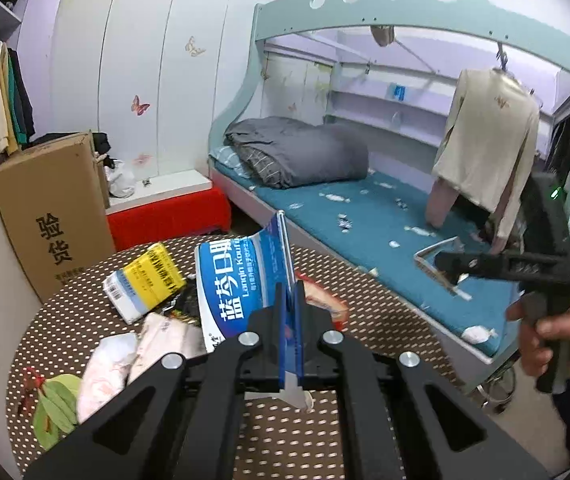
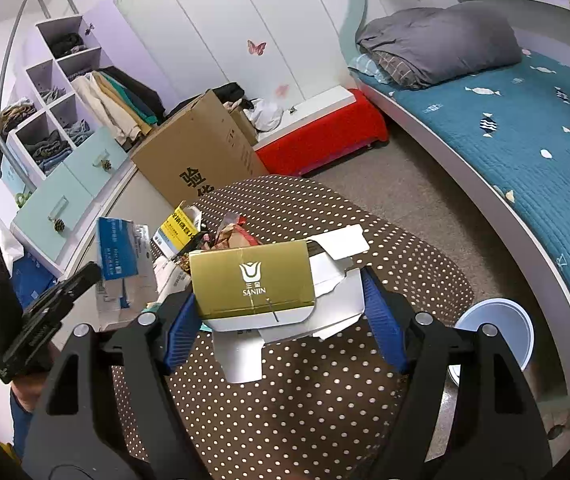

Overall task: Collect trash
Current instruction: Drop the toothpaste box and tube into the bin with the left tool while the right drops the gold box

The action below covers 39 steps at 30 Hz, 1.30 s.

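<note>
My left gripper [image 1: 289, 300] is shut on a flattened blue and white box [image 1: 241, 276], held above the round dotted table [image 1: 97, 320]. The same box shows in the right wrist view [image 2: 119, 256]. My right gripper [image 2: 281, 312] is wide open around a torn gold and white SANJIN box [image 2: 253, 284] lying on the table [image 2: 285, 392]; its pads stand apart from the box sides. More trash lies on the table: a yellow box [image 1: 145, 280], crumpled wrappers [image 1: 125, 356], a red wrapper [image 1: 325, 300].
A blue bin [image 2: 497, 332] stands on the floor right of the table. A cardboard carton [image 1: 49, 208], a red bench [image 1: 169, 216] and a bed [image 1: 385, 216] surround the table. Leaves [image 1: 53, 404] lie at the table's left edge.
</note>
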Each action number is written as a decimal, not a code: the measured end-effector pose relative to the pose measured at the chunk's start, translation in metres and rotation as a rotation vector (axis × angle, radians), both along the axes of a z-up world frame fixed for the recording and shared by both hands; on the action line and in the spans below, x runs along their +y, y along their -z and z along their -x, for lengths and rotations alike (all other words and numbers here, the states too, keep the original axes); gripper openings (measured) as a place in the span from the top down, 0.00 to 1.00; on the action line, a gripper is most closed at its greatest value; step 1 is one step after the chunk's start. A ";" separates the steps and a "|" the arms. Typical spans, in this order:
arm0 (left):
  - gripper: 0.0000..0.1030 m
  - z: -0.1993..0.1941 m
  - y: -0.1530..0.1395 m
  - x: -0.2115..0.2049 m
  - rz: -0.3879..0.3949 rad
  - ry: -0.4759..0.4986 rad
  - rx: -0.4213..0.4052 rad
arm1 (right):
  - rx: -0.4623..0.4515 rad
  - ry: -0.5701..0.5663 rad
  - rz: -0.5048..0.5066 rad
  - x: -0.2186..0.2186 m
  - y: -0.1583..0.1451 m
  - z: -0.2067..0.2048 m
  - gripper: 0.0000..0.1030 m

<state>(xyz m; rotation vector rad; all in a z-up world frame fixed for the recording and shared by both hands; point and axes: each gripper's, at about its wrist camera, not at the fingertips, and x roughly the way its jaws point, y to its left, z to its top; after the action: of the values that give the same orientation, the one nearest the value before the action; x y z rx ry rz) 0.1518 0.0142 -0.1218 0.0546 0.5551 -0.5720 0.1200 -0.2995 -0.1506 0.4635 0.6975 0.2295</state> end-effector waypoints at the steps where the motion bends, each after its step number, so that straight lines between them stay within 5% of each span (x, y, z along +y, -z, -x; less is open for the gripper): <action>1: 0.97 0.002 -0.004 -0.003 0.012 0.008 -0.002 | -0.005 0.012 -0.002 -0.005 -0.001 0.002 0.30; 12: 0.99 0.006 -0.037 -0.104 0.143 0.195 -0.012 | -0.039 0.186 0.014 -0.085 -0.013 0.029 0.30; 21: 0.99 -0.005 -0.010 -0.206 0.162 0.328 0.090 | 0.014 0.321 -0.020 -0.161 0.018 0.047 0.30; 30: 0.99 -0.032 0.050 -0.317 0.123 0.403 0.282 | 0.165 0.454 -0.133 -0.234 0.097 0.040 0.30; 39: 0.99 -0.066 0.144 -0.407 -0.054 0.393 0.476 | 0.344 0.521 -0.314 -0.274 0.198 0.013 0.29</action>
<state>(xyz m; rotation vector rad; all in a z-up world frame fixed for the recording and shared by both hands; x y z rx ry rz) 0.2180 -0.3928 -0.2654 0.0799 1.0349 -0.9629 0.1065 -0.5733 -0.3491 0.9804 0.8523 -0.2435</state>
